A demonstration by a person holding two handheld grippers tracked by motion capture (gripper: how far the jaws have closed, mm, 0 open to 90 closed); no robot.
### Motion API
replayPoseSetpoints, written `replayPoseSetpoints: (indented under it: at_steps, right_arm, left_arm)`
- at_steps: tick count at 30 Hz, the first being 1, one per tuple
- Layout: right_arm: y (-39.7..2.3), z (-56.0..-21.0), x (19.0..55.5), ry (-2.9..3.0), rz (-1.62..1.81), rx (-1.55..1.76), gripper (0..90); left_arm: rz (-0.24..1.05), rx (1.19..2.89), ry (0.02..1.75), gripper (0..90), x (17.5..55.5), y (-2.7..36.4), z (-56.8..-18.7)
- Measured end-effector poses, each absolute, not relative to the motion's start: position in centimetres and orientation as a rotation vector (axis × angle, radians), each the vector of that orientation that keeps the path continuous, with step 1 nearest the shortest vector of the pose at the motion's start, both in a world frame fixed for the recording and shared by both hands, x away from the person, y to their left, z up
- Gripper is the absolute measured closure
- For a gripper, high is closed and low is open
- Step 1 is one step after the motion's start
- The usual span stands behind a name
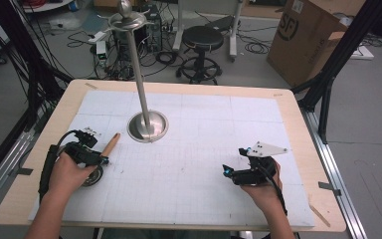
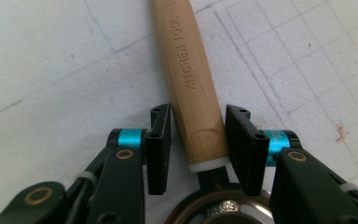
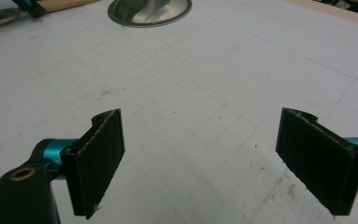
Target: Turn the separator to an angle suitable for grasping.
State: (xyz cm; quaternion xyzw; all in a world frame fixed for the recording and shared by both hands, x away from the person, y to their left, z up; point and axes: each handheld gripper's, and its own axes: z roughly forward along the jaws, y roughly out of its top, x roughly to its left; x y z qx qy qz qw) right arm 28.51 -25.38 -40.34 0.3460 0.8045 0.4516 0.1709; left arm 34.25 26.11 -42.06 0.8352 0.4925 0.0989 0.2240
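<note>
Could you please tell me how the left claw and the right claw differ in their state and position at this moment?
The left claw has its jaws drawn close around the wooden handle of a kitchen tool, whereas the right claw has its jaws spread wide with nothing between them. The left claw sits low at the tool on the white mat; the right claw is held over bare mat. Both have black jaws with blue fittings.
</note>
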Motion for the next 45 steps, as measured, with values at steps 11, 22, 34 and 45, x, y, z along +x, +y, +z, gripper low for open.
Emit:
replayPoseSetpoints:
  at_steps: [11, 22, 34, 45]
  right_arm:
    - [-25.1, -40.6, 28.5, 2.302, 1.263, 0.985, 14.2]
    - [-24.8, -40.8, 28.8, 2.315, 1.249, 0.979, 14.2]
    - [-24.7, -40.7, 28.9, 2.312, 1.257, 0.973, 14.3]
    - [-24.5, -40.7, 28.8, 2.314, 1.254, 0.97, 14.3]
  left_arm:
    - [0.306, 2.32, 1.35, 68.4, 34.2, 25.9, -42.1]
    - [0.306, 2.319, 1.267, 68.9, 33.8, 26.5, -42.2]
    - [0.239, 2.147, 1.122, 68.9, 32.5, 28.6, -40.0]
    - [0.239, 1.967, 0.948, 68.8, 31.4, 29.2, -38.0]
